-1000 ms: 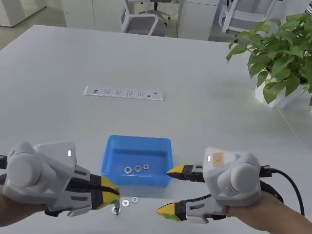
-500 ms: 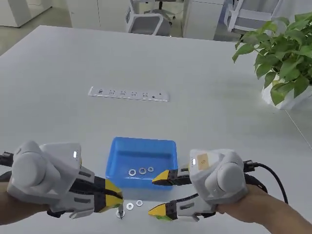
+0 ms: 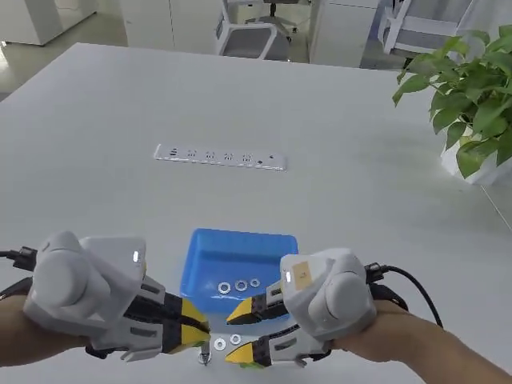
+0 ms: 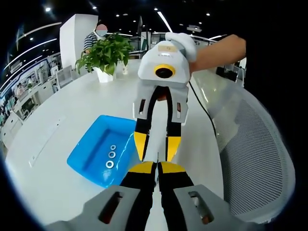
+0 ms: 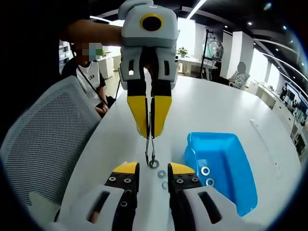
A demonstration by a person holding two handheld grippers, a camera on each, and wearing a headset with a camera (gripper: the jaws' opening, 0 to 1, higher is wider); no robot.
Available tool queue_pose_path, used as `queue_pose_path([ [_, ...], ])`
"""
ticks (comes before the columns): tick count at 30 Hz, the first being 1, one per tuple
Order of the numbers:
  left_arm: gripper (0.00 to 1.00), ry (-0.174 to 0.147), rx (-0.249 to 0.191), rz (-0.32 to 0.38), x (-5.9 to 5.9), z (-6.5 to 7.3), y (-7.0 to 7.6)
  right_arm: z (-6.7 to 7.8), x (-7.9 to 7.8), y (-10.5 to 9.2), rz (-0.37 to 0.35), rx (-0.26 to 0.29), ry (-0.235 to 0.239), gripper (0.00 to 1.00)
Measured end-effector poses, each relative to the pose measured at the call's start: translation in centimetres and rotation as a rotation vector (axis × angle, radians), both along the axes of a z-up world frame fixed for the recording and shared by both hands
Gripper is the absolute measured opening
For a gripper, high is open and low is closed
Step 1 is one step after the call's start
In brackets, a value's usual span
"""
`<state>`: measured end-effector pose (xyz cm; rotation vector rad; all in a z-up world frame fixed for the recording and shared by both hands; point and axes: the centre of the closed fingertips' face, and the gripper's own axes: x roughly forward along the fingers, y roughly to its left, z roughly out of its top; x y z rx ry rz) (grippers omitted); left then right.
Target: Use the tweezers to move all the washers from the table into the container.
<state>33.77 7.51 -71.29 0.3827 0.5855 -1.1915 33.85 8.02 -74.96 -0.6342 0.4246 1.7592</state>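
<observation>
The tweezers (image 5: 150, 149) hang points-down from the left gripper (image 5: 152, 134), whose jaws are pressed together on the shanks so that a squeeze of the hand works the tips. Those tips rest at a washer (image 5: 154, 163) on the table (image 5: 211, 110), just outside the container (image 5: 231, 159) on the person's side. The arms look narrowly apart, and whether they pinch it I cannot tell (too fine to make out). Two loose washers (image 5: 161, 173) lie a little nearer the container wall, and three washers inside (image 3: 240, 286) sit in a row. The right gripper (image 5: 154, 168) faces in from the same side, jaws spread on nothing, probably there only to steady.
</observation>
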Motion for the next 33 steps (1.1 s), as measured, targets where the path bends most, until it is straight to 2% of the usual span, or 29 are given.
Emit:
queue_pose_path([
  [3, 0.06, 0.000, 0.004, -0.002, 0.1, 0.0, -0.1, -0.2, -0.3, 0.6, 0.021, -0.001, 0.000, 0.18],
  [12, 0.06, 0.000, 0.008, -0.017, 0.1, 0.0, -0.3, -1.0, -0.8, 1.6, 0.045, -0.008, -0.027, 0.11],
  [22, 0.06, -0.001, 0.012, -0.016, 0.2, 0.0, -0.1, -1.6, -0.9, 2.0, 0.051, -0.027, -0.037, 0.09],
  [33, 0.06, 0.006, 0.005, -0.009, 0.2, 0.0, -0.4, -1.7, -0.9, 1.9, 0.032, -0.032, -0.028, 0.06],
])
